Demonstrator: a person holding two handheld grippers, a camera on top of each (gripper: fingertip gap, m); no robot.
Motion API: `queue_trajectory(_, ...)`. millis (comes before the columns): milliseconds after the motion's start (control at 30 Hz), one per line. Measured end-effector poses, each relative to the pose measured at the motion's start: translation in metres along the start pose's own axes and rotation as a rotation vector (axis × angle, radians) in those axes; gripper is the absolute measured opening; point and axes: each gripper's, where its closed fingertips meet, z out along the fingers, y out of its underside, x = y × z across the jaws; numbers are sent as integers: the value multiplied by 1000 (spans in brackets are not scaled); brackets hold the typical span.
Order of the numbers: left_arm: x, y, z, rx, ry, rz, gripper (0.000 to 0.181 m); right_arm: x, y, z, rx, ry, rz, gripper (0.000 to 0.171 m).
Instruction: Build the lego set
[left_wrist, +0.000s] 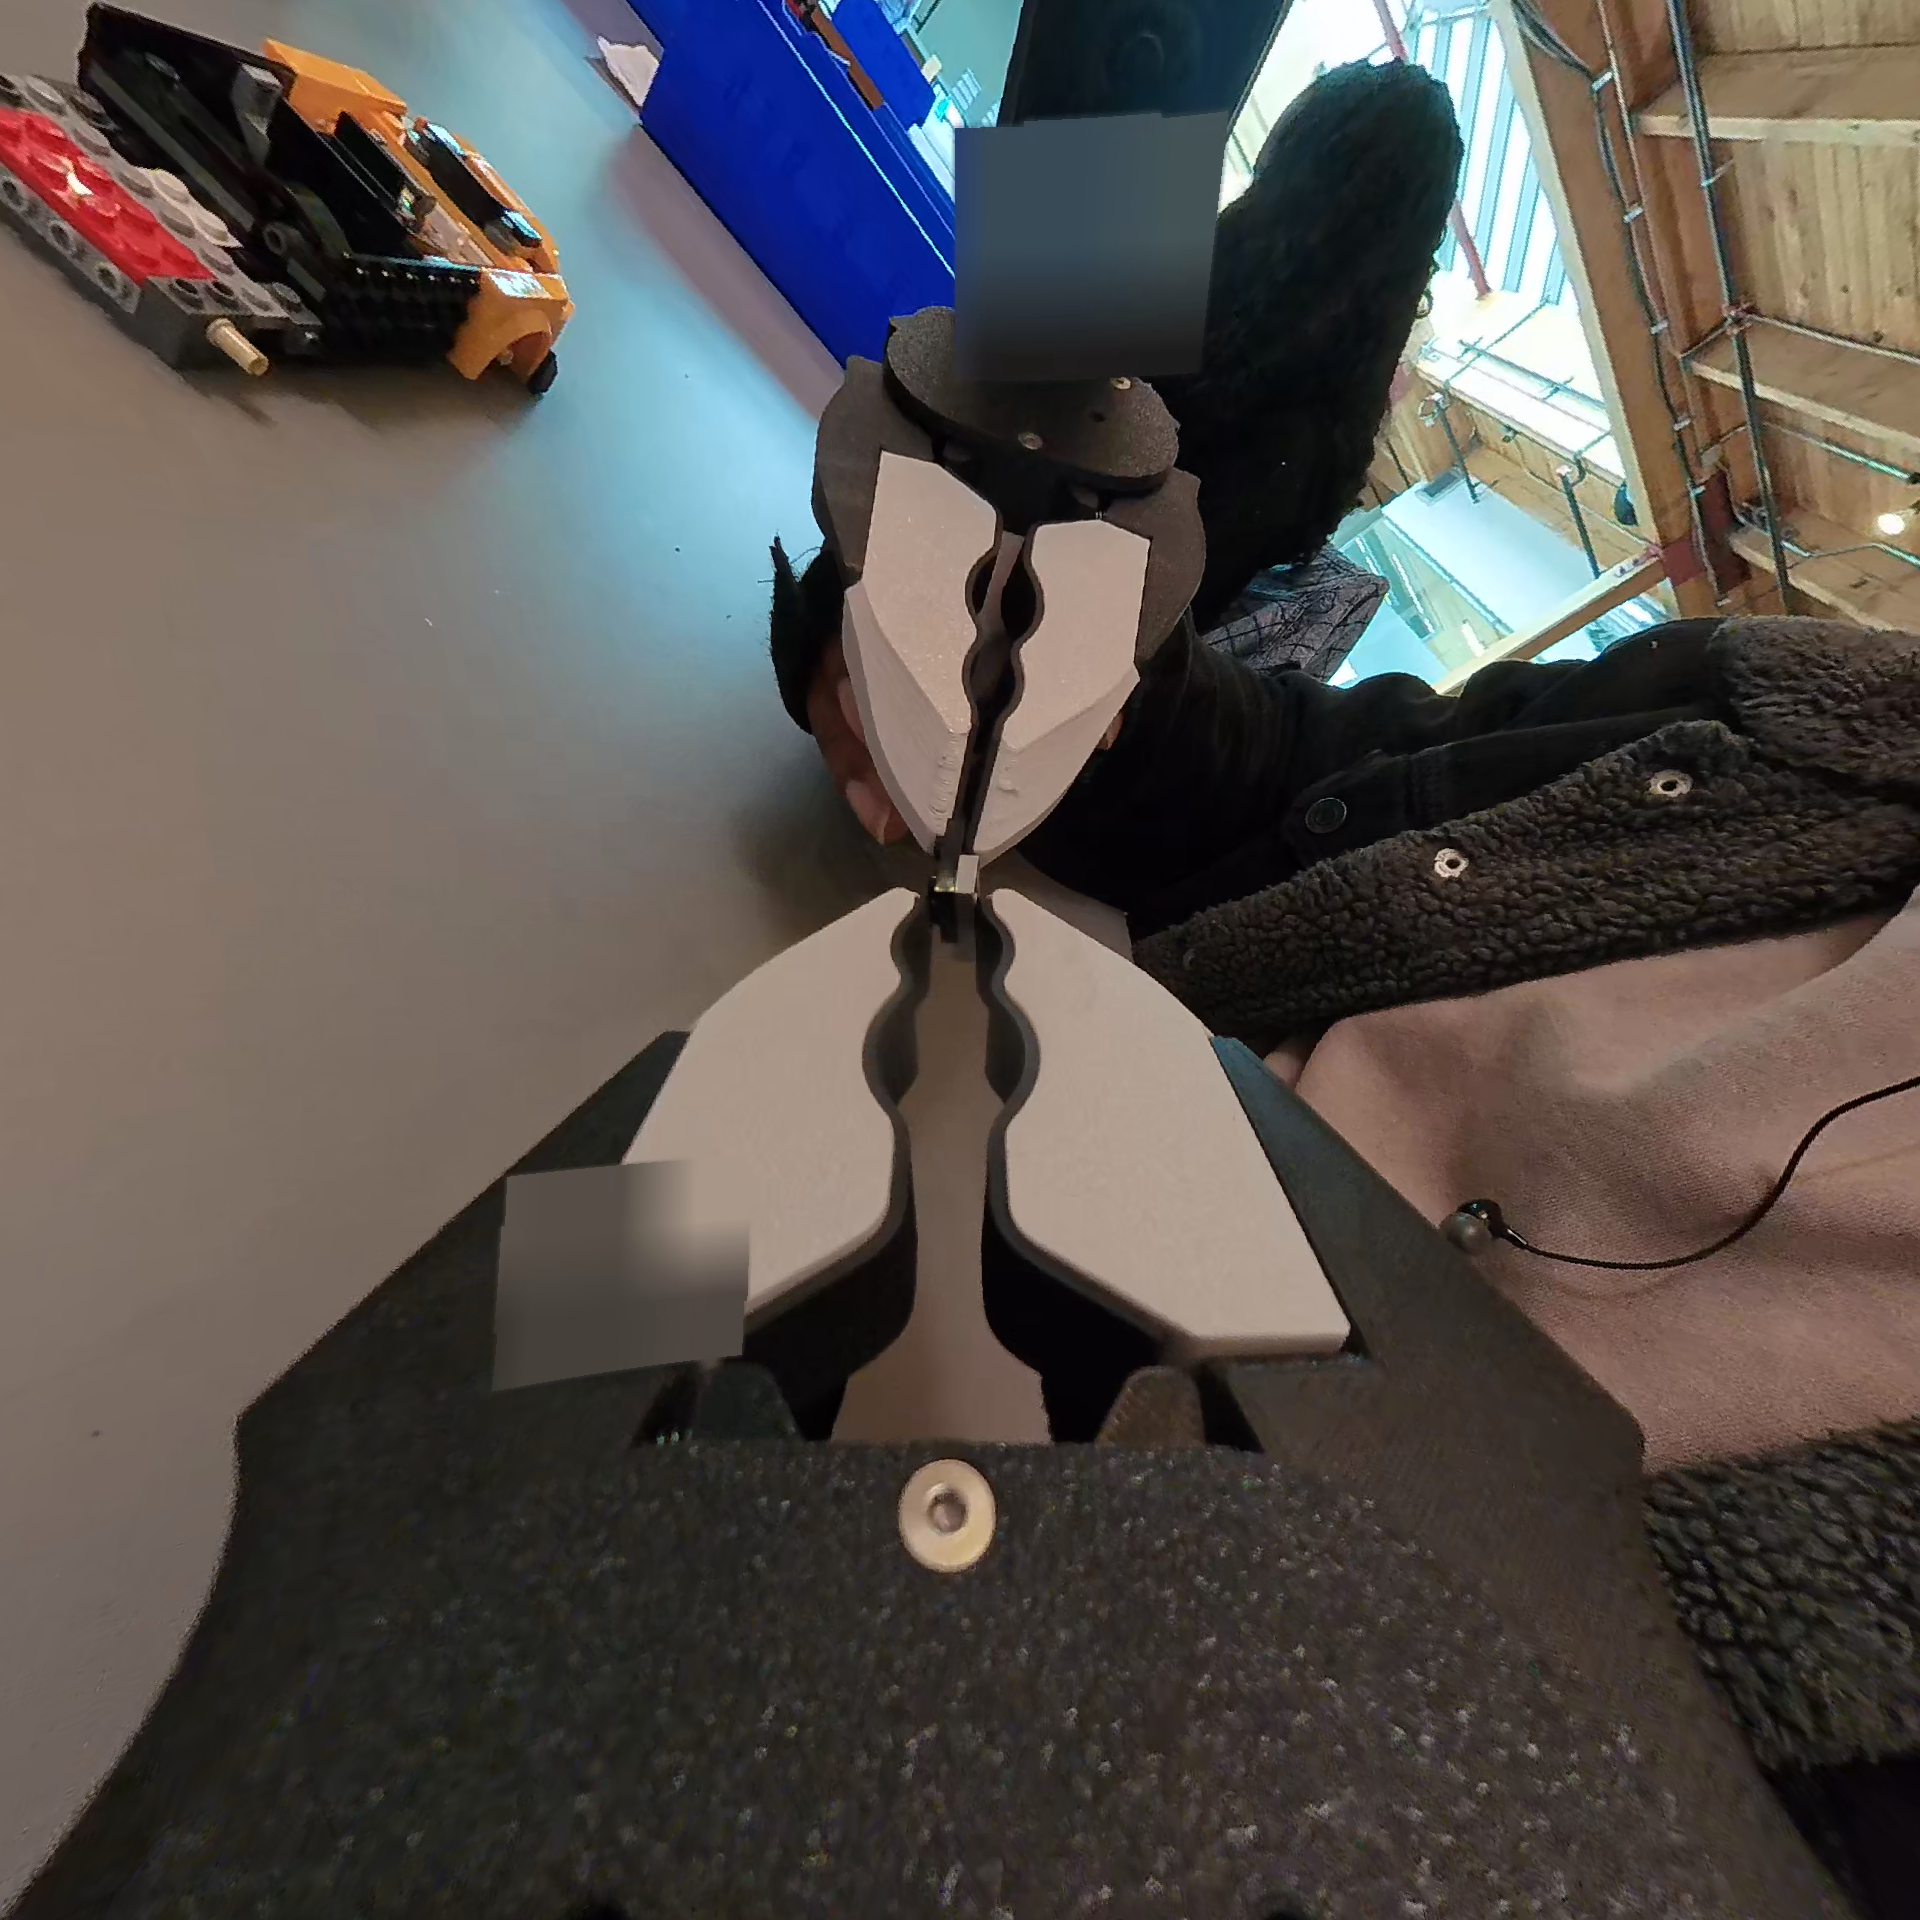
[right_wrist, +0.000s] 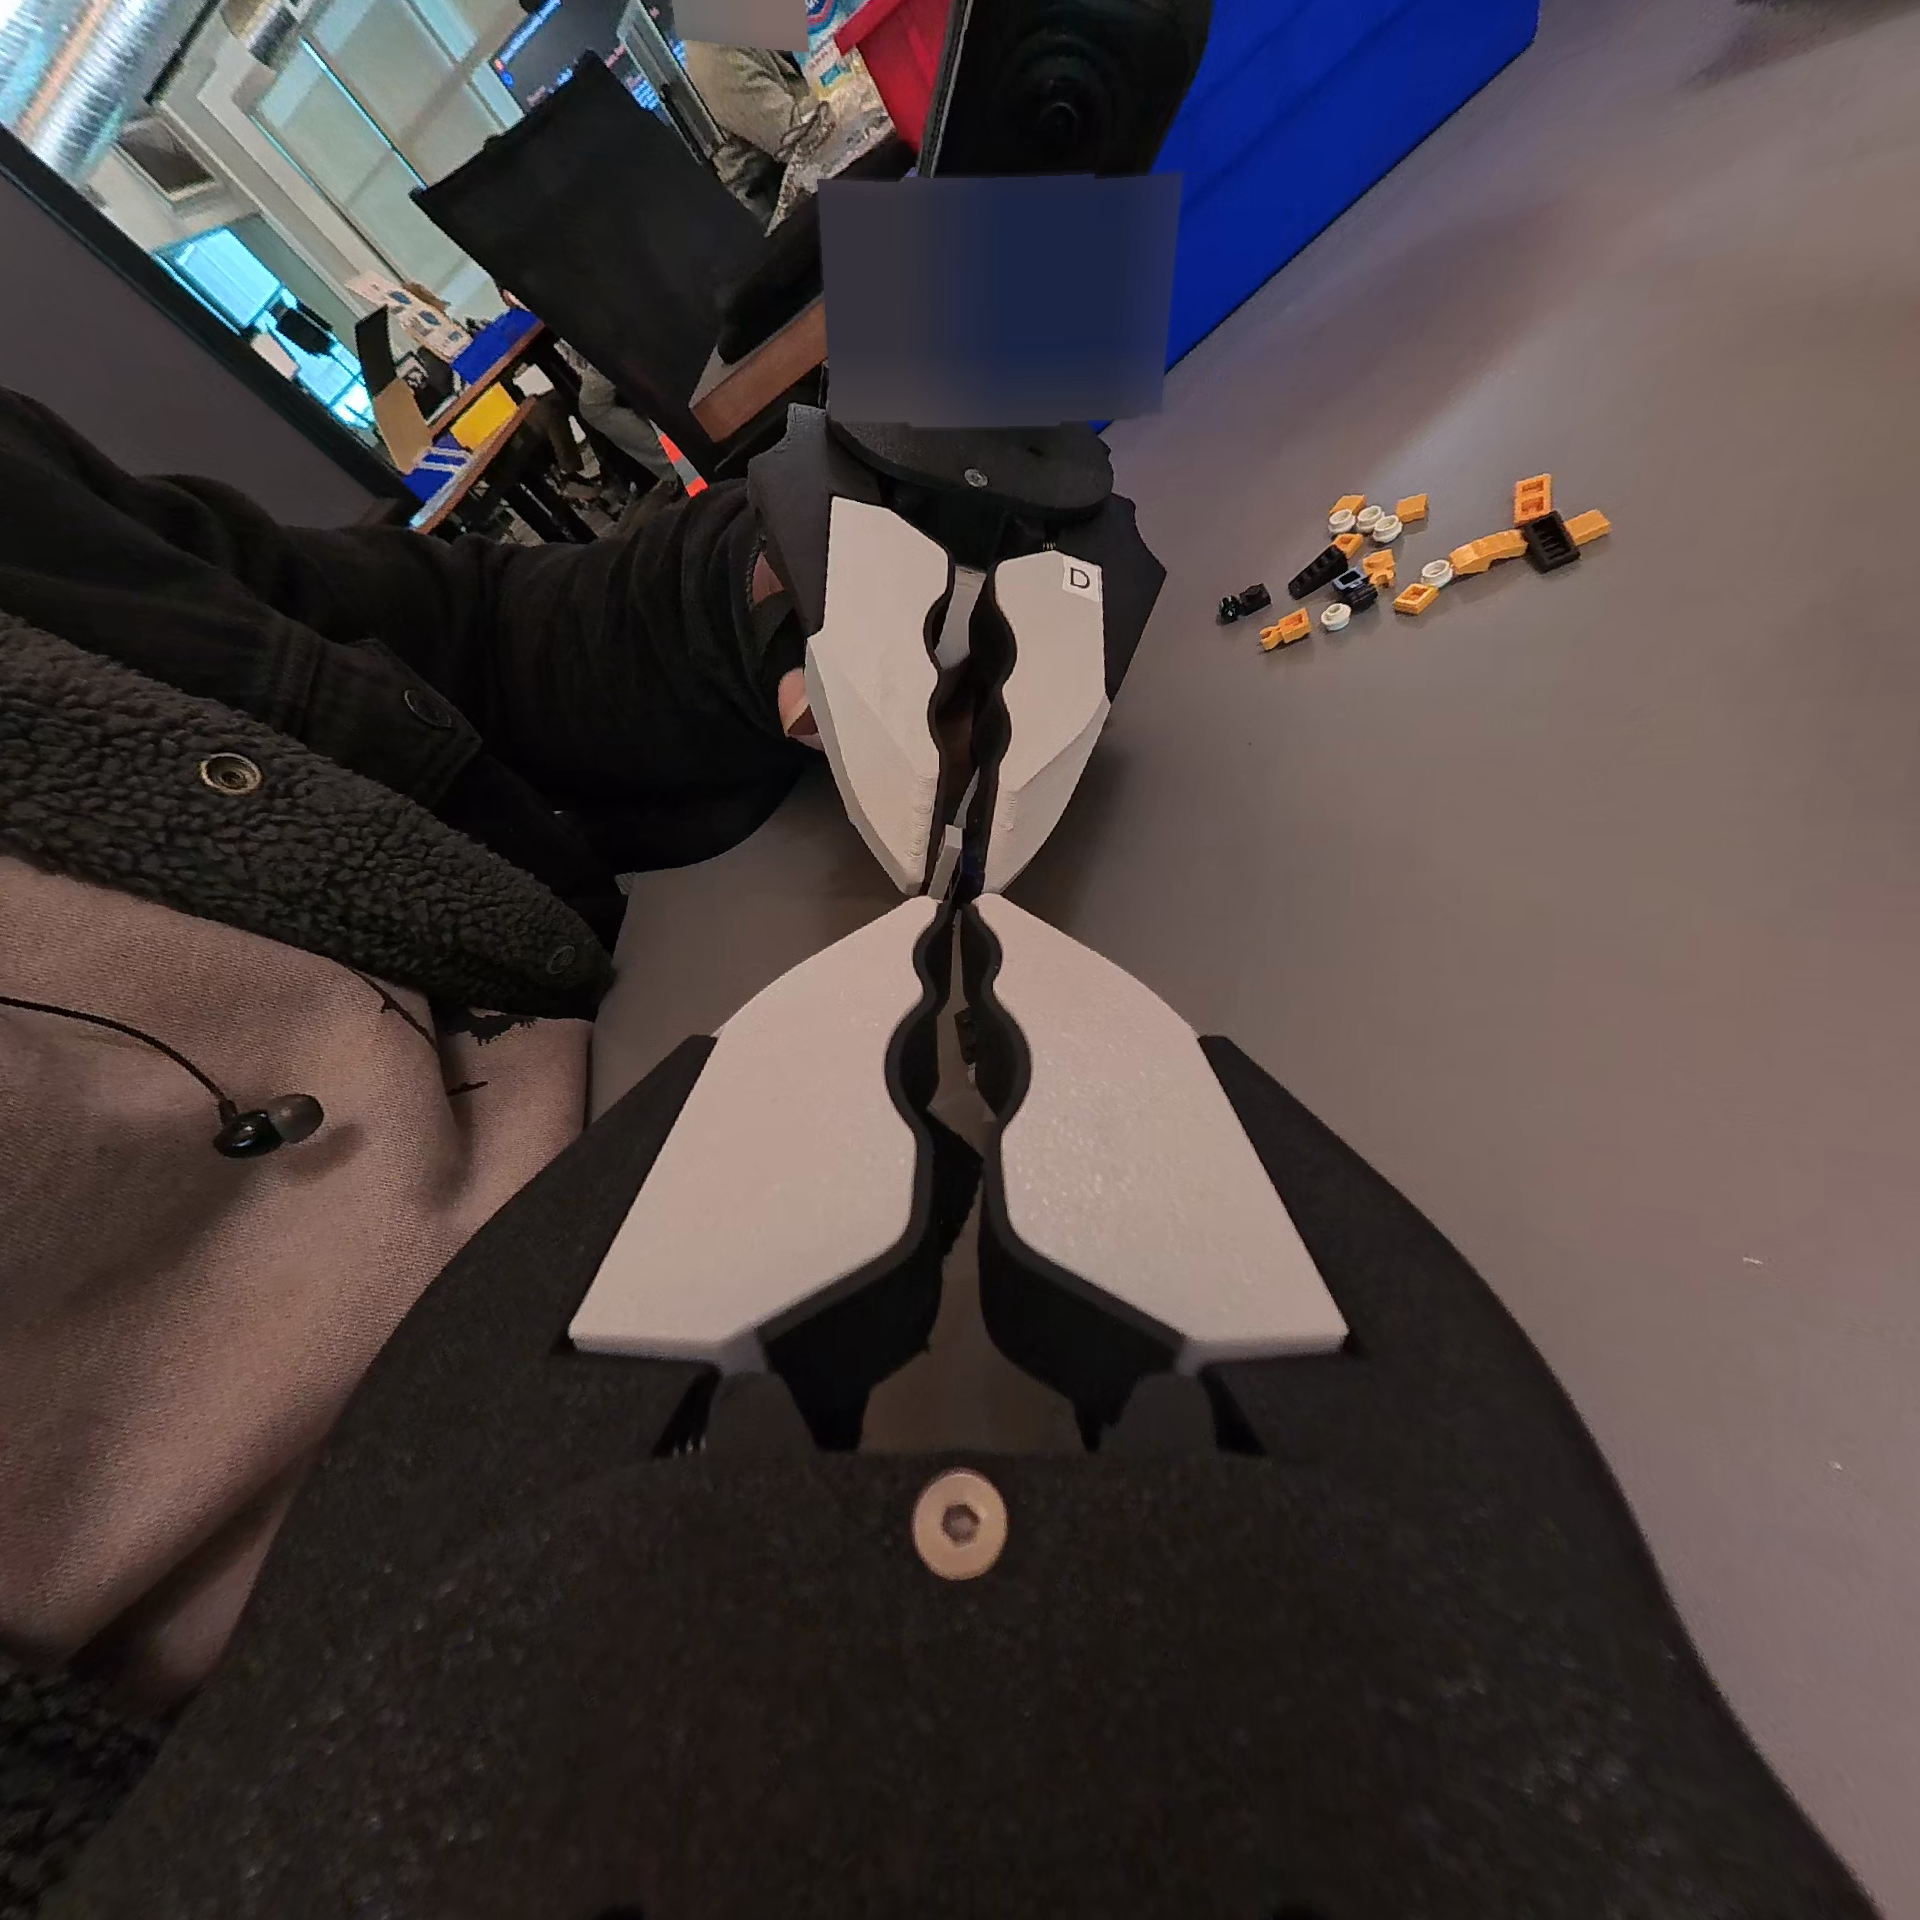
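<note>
The lego set (left_wrist: 301, 208), a part-built orange and black car, sits unfinished on the worktop (left_wrist: 416, 831) while you pinch one small piece (left_wrist: 956, 881) between both tip-to-tip claws, left claw (left_wrist: 951, 914) and right claw (right_wrist: 951, 914), loose pieces (right_wrist: 1423, 566) unfitted.

We see matt pale plastic fingers (left_wrist: 1122, 1122) on a grainy black plastic gripper body (left_wrist: 935, 1714) with a shiny metal screw (left_wrist: 945, 1512). Table (left_wrist: 312, 831) smooth, matt grey. Glossy plastic lego car (left_wrist: 343, 218) and loose bricks (right_wrist: 1423, 566). Fleece jacket (left_wrist: 1558, 862) nubbly; wooden ceiling boards (left_wrist: 1787, 208).
</note>
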Motion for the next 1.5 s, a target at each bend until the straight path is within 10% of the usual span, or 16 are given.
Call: queue_trajectory(1500,-27,8,-8,-57,-156,-11,0,21,21,3,-107,105,93,0)
